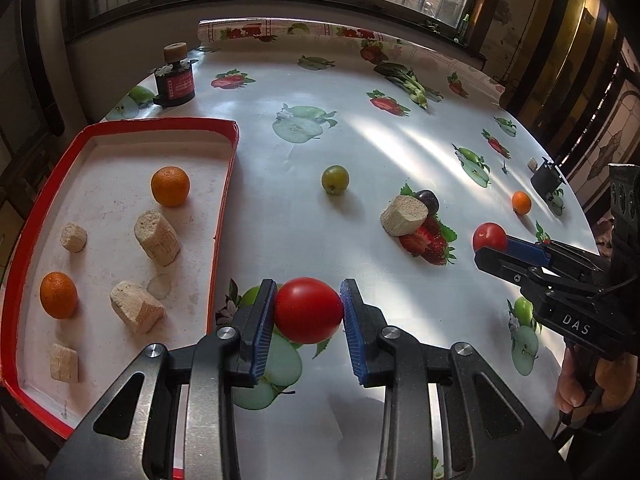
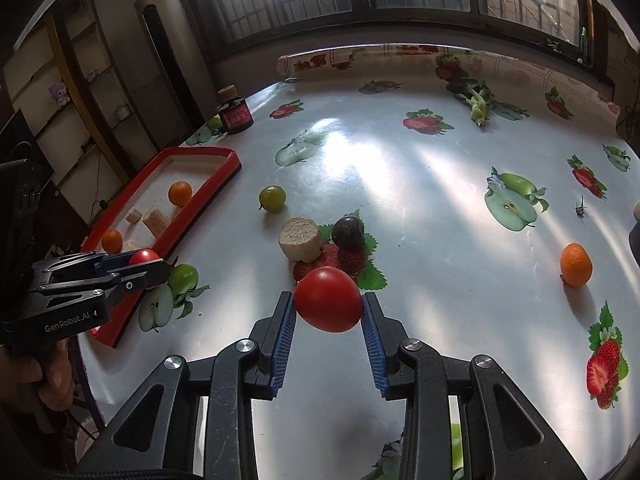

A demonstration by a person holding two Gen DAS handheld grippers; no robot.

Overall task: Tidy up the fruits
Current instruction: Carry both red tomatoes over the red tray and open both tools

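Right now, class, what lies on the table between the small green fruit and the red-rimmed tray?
Nothing: in both wrist views, only bare printed tablecloth separates the green fruit from the red-rimmed tray.

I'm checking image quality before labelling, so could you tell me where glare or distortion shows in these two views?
Left wrist view: sunlight streaks glare on the tablecloth; fisheye bends the red tray; the tomato in the left gripper stays sharp. Right wrist view: bright glare patches; curved window frames; the right gripper and its tomato are sharp.
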